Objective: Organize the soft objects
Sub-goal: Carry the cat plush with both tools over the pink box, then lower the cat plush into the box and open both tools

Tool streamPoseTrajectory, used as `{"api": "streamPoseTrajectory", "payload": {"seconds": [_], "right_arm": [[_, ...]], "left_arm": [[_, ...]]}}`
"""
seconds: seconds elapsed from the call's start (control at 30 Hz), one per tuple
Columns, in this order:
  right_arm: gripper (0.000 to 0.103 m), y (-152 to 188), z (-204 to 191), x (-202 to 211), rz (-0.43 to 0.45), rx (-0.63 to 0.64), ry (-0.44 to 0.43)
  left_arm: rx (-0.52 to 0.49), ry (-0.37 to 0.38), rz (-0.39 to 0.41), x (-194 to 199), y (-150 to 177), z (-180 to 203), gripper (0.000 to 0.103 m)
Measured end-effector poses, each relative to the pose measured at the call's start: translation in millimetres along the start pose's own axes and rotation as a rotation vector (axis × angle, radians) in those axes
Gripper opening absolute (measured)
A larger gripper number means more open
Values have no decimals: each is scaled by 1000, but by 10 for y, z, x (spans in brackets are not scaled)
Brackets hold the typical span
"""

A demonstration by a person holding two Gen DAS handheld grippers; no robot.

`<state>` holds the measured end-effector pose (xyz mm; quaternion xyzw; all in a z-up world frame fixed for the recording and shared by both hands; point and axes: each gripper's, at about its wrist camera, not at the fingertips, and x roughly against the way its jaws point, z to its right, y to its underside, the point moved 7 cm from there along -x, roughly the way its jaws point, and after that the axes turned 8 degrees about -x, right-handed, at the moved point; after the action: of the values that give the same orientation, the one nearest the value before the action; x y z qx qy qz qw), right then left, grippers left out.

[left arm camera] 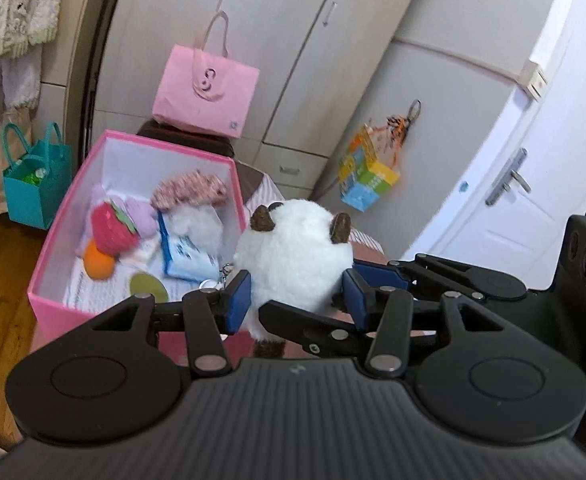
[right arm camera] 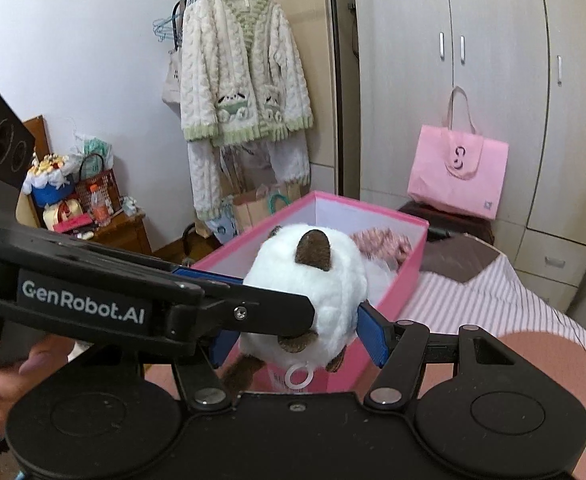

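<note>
Both our grippers grip one plush, a white ball-shaped toy with brown ears. In the left wrist view, the left gripper sits at lower centre, its blue pads pressed into the plush's flanks. Our right gripper enters from the right edge and crosses the left gripper's right finger. In the right wrist view, the right gripper pinches the plush at centre frame, while the left gripper's arm crosses from the left edge. We see the plush raised in front of the pink box. That box sits at centre left and holds a strawberry toy, an orange ball and a packet.
</note>
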<state>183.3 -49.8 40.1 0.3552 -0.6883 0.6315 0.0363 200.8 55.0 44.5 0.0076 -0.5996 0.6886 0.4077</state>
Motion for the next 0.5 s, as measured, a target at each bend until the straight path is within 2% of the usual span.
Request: {"api": "streamPoseTrajectory", "payload": {"seconds": [0.23,0.33,0.5], "right_arm": [[68,-315,45,-388,50,-15,-37],[68,-415,86,-603,52,-14,-54],[68,-485,206,-1034,-9,-26,-82]], "left_arm": [[26,-50,64,-149,-296,-361,48],[44,-67,68,-277,-378,-537,48],[91,-87,31,-608,-410,-862,48]]}}
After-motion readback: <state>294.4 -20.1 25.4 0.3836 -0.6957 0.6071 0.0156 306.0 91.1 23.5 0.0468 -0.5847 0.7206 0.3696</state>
